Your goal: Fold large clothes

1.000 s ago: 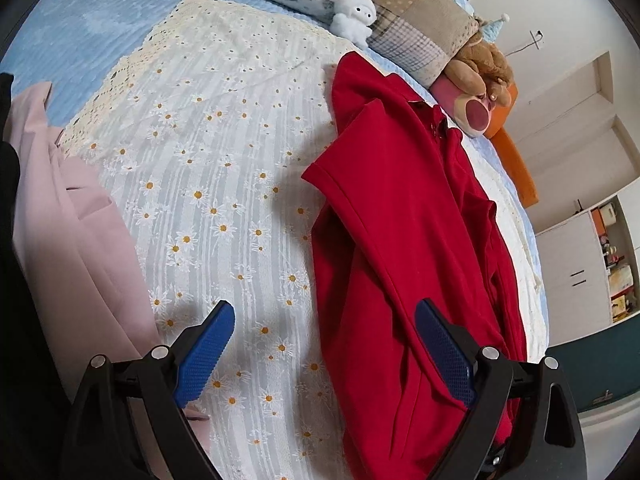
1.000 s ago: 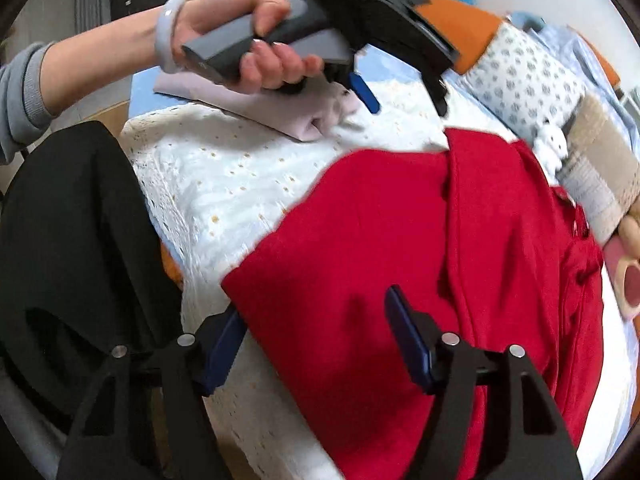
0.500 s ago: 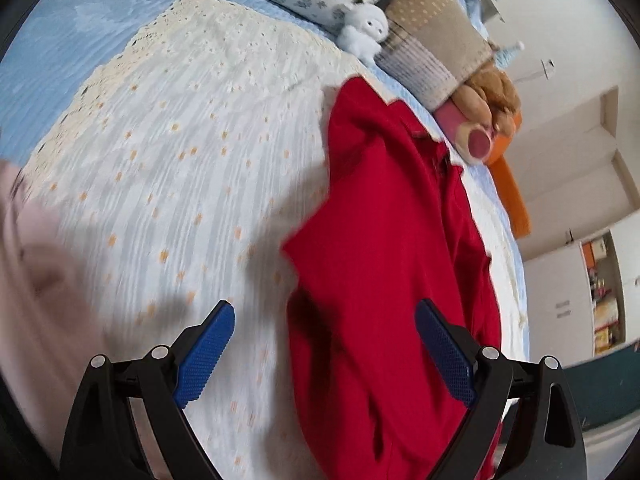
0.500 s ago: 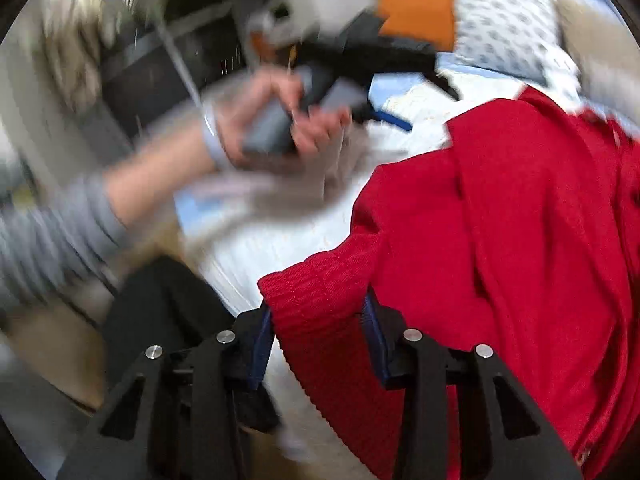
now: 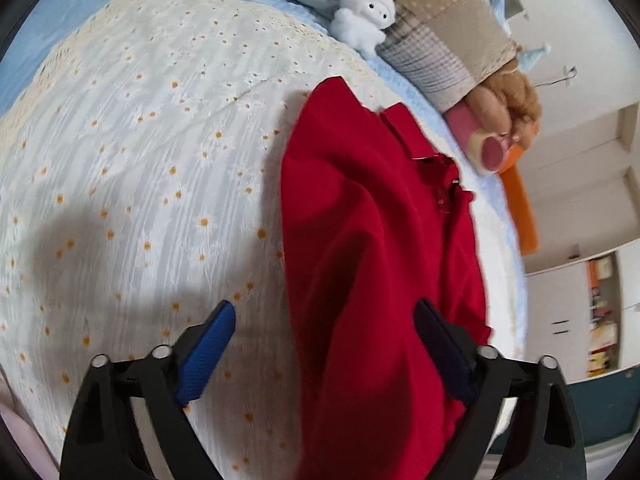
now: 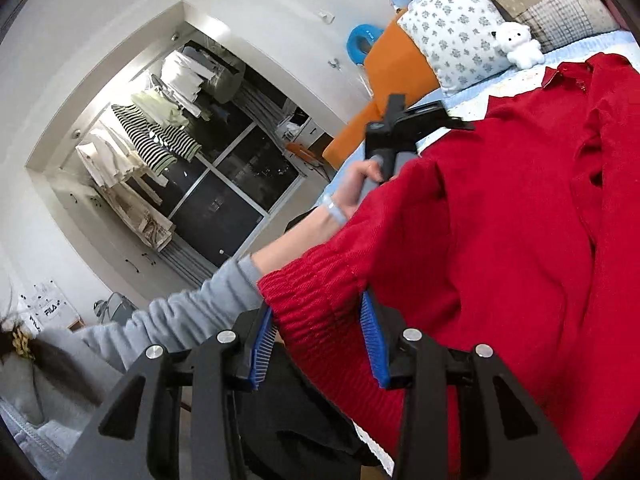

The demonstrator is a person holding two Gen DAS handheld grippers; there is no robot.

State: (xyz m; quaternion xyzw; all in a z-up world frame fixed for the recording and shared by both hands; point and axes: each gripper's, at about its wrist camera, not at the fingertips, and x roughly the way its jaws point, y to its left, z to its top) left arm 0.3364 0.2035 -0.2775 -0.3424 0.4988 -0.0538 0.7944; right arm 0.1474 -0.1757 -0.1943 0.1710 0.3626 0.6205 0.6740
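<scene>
1. The red sweater point(image 5: 372, 248) lies on the daisy-print bedspread point(image 5: 132, 160), collar toward the pillows point(image 6: 452, 28), long axis running from the pillows down to the near bed edge.
2. The right gripper point(image 6: 316, 332) is clamped on the ribbed hem corner point(image 6: 312, 300), which is raised off the bed (fabric bunched between the blue pads).
3. The left gripper point(image 5: 324, 344) hovers above the hem end, fingers wide apart, gripping nothing. The sweater's left edge falls between its fingers, with bare bedspread under the left finger.
4. Judgement: the fold runs hem toward collar, along the long axis. The left gripper is the nearer one to the free hem corner, so it should close there before both lift.
</scene>
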